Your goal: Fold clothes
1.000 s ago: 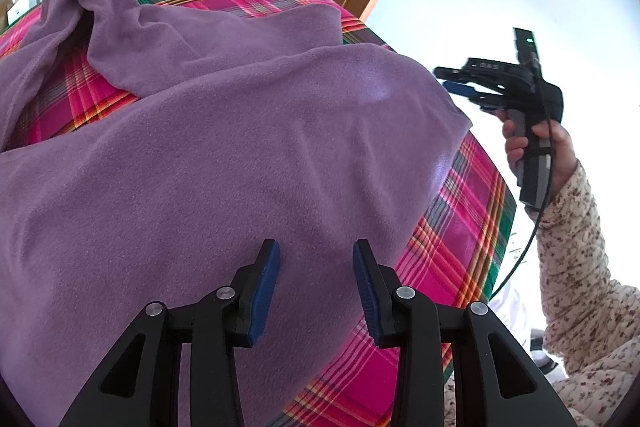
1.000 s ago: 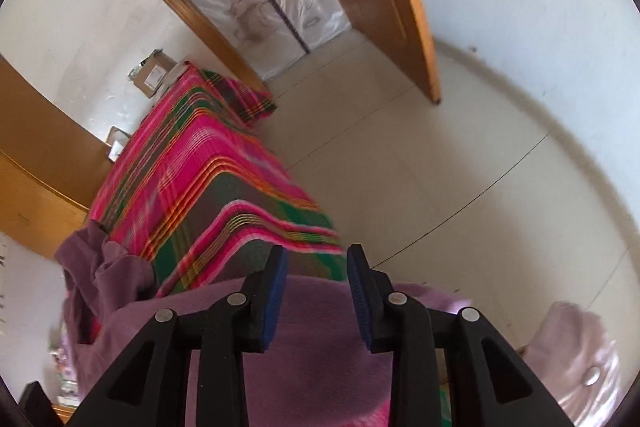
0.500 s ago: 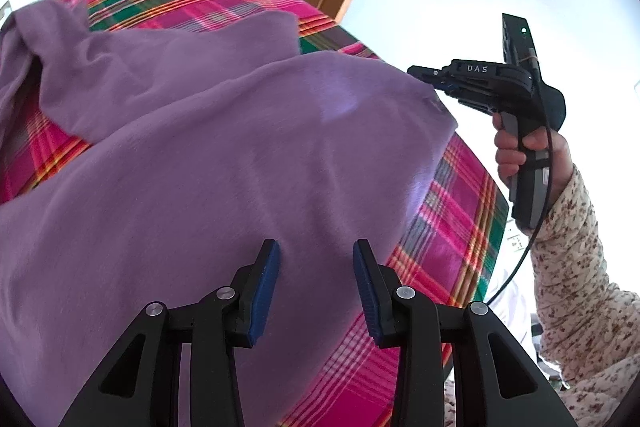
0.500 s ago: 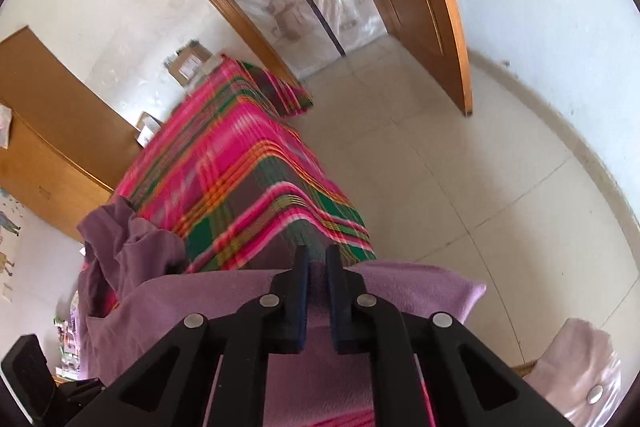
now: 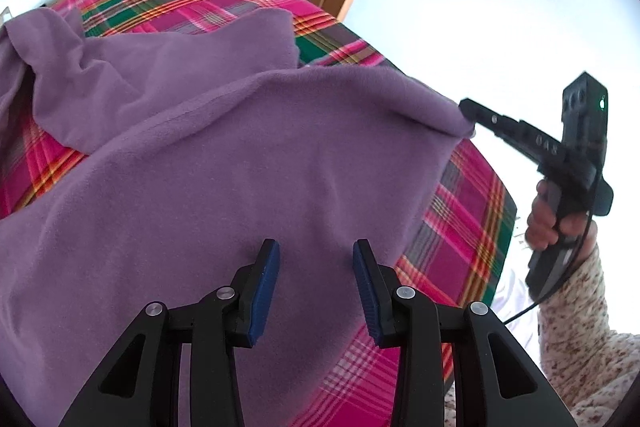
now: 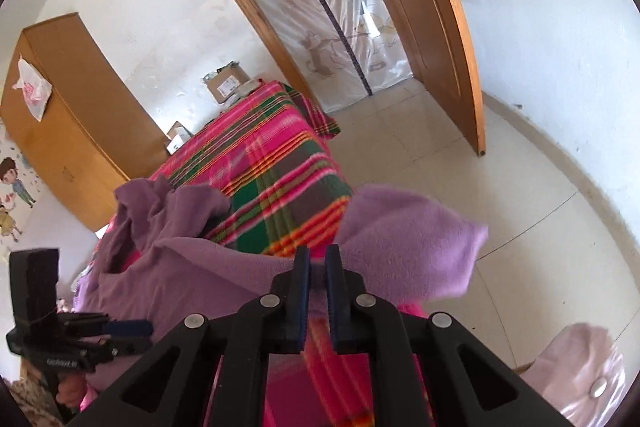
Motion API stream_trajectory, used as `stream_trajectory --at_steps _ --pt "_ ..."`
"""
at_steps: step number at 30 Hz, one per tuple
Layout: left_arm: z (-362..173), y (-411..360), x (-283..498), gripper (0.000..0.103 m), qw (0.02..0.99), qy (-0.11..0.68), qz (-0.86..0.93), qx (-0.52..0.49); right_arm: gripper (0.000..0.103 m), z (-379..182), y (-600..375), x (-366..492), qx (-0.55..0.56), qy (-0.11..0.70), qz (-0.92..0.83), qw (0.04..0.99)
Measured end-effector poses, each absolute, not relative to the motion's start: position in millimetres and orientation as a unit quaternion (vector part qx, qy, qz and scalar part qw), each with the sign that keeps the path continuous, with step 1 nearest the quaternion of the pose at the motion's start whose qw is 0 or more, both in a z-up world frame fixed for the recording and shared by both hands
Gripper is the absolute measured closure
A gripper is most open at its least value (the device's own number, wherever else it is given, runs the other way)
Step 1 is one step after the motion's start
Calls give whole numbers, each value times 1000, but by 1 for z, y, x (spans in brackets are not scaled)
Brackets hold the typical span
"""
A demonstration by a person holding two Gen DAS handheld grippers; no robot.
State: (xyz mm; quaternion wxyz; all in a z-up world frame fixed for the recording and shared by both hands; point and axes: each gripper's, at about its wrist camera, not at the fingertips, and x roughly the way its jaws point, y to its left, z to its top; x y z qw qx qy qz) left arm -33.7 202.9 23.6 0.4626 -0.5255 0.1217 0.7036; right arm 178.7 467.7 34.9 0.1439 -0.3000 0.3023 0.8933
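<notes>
A large purple fleece garment is lying spread over a bed covered with a pink, green and orange plaid sheet. The right hand-held gripper is pinching the garment's corner at the bed's edge, lifting it slightly off the sheet. The left hand-held gripper is hovering above the fleece with its blue-padded jaws parted, gripping nothing. A hand in a floral sleeve is gripping the right tool's handle.
</notes>
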Motion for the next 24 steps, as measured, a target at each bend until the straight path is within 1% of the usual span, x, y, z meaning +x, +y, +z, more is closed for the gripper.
stream_trajectory --at_steps 7,8,10,15,17,19,21,22,24 --pt "24 206 -32 63 464 126 704 -523 90 39 462 185 -335 279 887 154" --pt "23 206 -32 63 464 127 703 -523 87 41 463 185 -333 277 887 159" --pt "23 206 -31 63 465 126 703 -523 87 51 466 183 -321 267 891 178" --pt "20 207 -28 63 466 122 704 -522 86 61 478 150 -338 229 889 207" --pt "20 207 -28 63 466 121 704 -521 86 55 483 133 -361 220 882 206" --pt "20 207 -28 63 466 121 705 -521 85 44 488 121 -386 232 871 195" --pt "20 207 -29 63 467 122 705 -520 79 33 492 114 -412 251 856 187" --pt "20 207 -30 63 467 122 705 -520 79 28 493 112 -422 258 849 185" --pt "20 205 -29 63 468 119 705 -519 75 27 490 113 -421 256 850 186"
